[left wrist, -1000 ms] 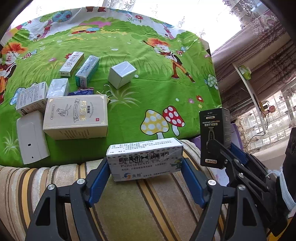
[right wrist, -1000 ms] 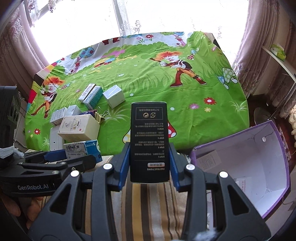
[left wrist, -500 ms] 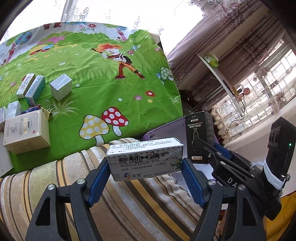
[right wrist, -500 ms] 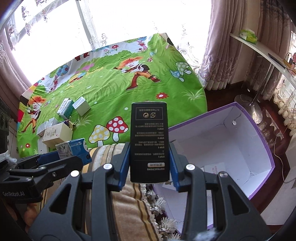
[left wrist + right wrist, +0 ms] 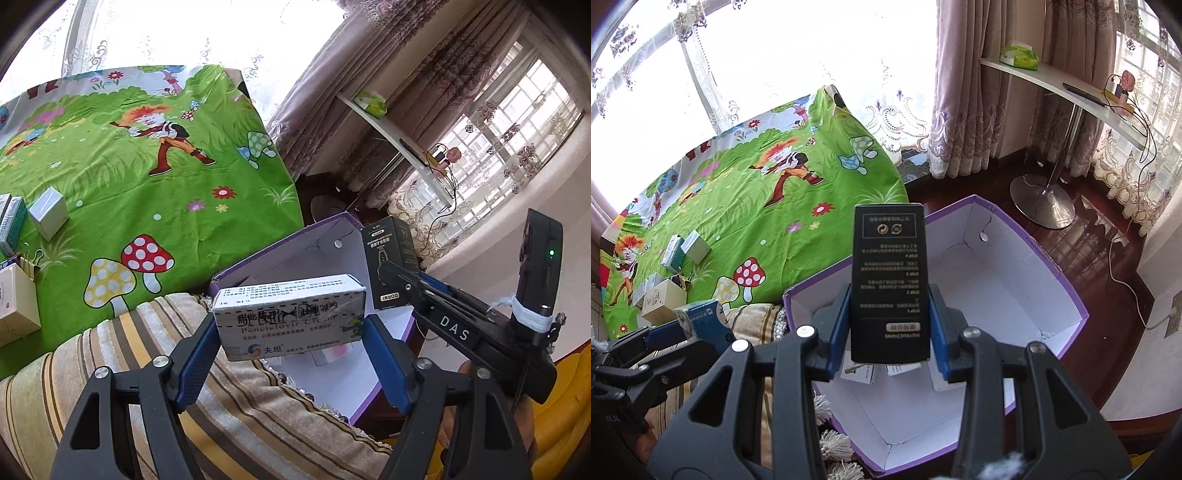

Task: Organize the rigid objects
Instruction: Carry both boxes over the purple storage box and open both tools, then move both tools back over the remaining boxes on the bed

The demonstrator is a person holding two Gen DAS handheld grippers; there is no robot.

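The left gripper (image 5: 291, 343) is clamping a white medicine box (image 5: 290, 317) crosswise between its blue jaws, holding it in the air over the near left edge of a purple storage box (image 5: 273, 251) and the striped cushion (image 5: 236, 398) beside it. The right gripper (image 5: 890, 332) is gripping a tall black box (image 5: 889, 280) lengthwise, jaws pressed on its two long sides, and is holding it over the white inside of the purple storage box (image 5: 1027, 280), where a few small cartons (image 5: 860, 373) are lying on the bottom. In the left wrist view the black box (image 5: 389, 266) is showing to the right of the medicine box, close to it but apart. To the far left a desk under a green cartoon cloth (image 5: 140, 177) is carrying the remaining boxes: a small white cube (image 5: 48, 212), a teal-and-white carton (image 5: 13, 225) and a cream box (image 5: 14, 306), with binder clips (image 5: 31, 258) near them.
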